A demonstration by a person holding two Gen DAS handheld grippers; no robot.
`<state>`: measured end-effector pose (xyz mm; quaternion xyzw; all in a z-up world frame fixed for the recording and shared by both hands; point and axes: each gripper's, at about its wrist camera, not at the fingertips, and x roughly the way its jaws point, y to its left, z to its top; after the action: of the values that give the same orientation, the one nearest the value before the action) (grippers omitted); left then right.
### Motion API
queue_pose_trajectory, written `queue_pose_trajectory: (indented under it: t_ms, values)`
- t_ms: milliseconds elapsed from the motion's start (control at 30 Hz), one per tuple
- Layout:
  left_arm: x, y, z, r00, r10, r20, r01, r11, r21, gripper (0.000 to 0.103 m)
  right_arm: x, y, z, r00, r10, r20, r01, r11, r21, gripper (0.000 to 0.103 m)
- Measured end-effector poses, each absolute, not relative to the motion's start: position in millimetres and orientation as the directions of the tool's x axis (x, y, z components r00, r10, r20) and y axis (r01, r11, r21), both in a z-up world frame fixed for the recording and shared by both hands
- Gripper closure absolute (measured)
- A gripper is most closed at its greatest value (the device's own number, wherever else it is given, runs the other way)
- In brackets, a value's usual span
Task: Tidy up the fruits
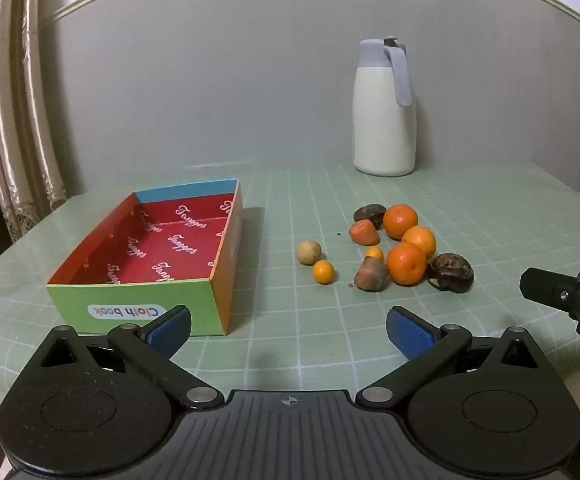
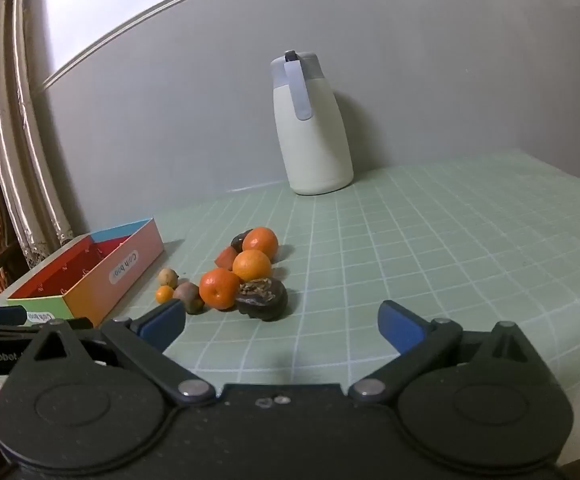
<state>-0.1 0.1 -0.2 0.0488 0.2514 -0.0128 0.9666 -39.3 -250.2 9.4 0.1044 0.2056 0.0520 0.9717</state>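
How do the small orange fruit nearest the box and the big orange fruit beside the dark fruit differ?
The small orange fruit is far smaller than the big orange fruit. The small one lies apart on the green mat; the big one is packed against its neighbours, including the dark fruit. Both are round, orange and outside the box.

Open cardboard box: red printed interior, green front wall, orange right wall, blue far wall; upright, nothing visible inside. To its right, apart from it, a loose cluster of fruit. Three mandarins in a touching row: far, middle, near. Two dark brown wrinkled fruits: one at the far end, one at the near right, touching the near mandarin. One reddish-orange piece. One dull pinkish-brown fruit. Two small kumquats. One round tan fruit, nearest the box.
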Motion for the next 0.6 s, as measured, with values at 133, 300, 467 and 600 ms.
queue_pose_trajectory:
  t_ms: [133, 300, 467, 600]
  values:
    - [-1.3, 1.0, -0.8, 0.872, -0.002, -0.49, 0.049, 0.995, 0.083, 0.0, -40.1, -250.0, 9.3, 0.91, 0.144, -0.389, -0.059, 0.973, 0.223, 0.0]
    - [-1.2, 1.9, 0.7, 0.87, -0.005, -0.493, 0.049, 0.996, 0.077, 0.0, -39.5, -249.1, 9.3, 0.908, 0.139, -0.395, -0.055, 0.975, 0.215, 0.0]
    - [2.7, -1.5, -4.1, 0.874, -0.005, -0.486, 0.05, 0.996, 0.08, 0.0, -38.0, -247.4, 8.6, 0.907, 0.131, -0.401, -0.049, 0.977, 0.207, 0.0]
    - [-4.2, 2.1, -2.0, 0.873, 0.0, -0.487, 0.044, 0.996, 0.079, 0.0, -37.5, -247.5, 8.0, 0.906, 0.13, -0.404, -0.048, 0.977, 0.206, 0.0]
